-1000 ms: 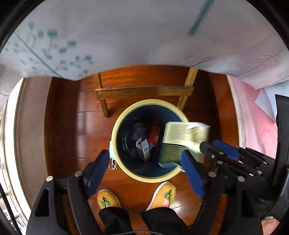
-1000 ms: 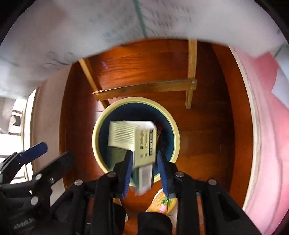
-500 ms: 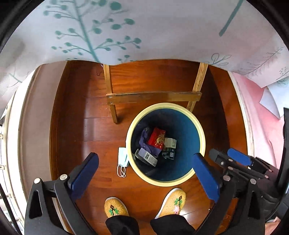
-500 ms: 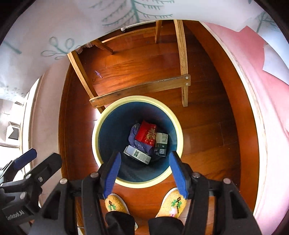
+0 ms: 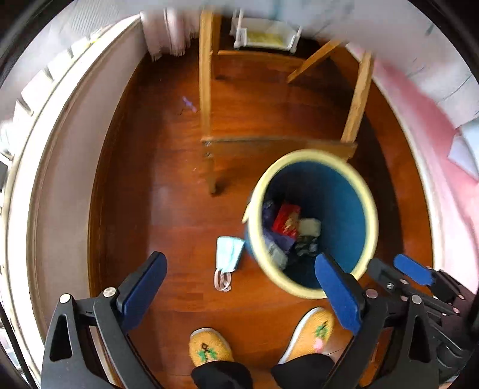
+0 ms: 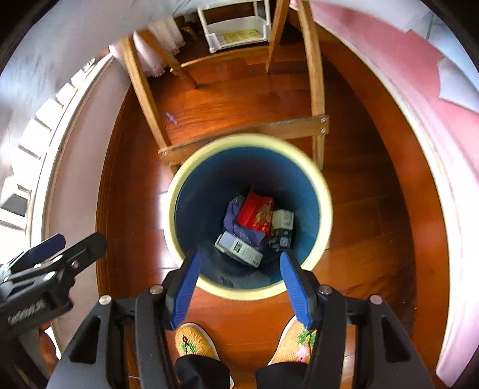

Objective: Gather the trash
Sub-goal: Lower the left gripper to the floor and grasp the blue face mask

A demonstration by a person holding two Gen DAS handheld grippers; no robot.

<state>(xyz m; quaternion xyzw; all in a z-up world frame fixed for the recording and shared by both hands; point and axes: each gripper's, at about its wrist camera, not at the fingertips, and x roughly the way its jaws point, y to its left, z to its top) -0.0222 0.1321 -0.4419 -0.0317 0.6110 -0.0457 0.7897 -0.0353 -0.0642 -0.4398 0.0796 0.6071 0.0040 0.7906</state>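
A blue bin with a cream rim (image 5: 371, 215) (image 6: 173, 191) stands on the wood floor. Inside lie a red packet (image 6: 256, 212), a purple wrapper (image 6: 232, 214), a white box (image 6: 239, 250) and a small printed carton (image 6: 281, 229). A light blue face mask (image 5: 228, 252) lies on the floor just left of the bin. My left gripper (image 5: 239, 278) is open and empty, above the mask and the bin's near rim. My right gripper (image 6: 239, 269) is open and empty over the bin's near rim.
Wooden chair legs and a crossbar (image 5: 278, 143) (image 6: 245, 134) stand right behind the bin. A white rack (image 6: 236, 27) sits at the far wall. My two yellow slippers (image 5: 211, 348) (image 6: 295, 341) are just in front of the bin. A pink cloth (image 6: 419, 98) lies along the right.
My right gripper opened and the printed carton it held fell into the bin. Both grippers then tilted up and back, showing more floor and the chair.
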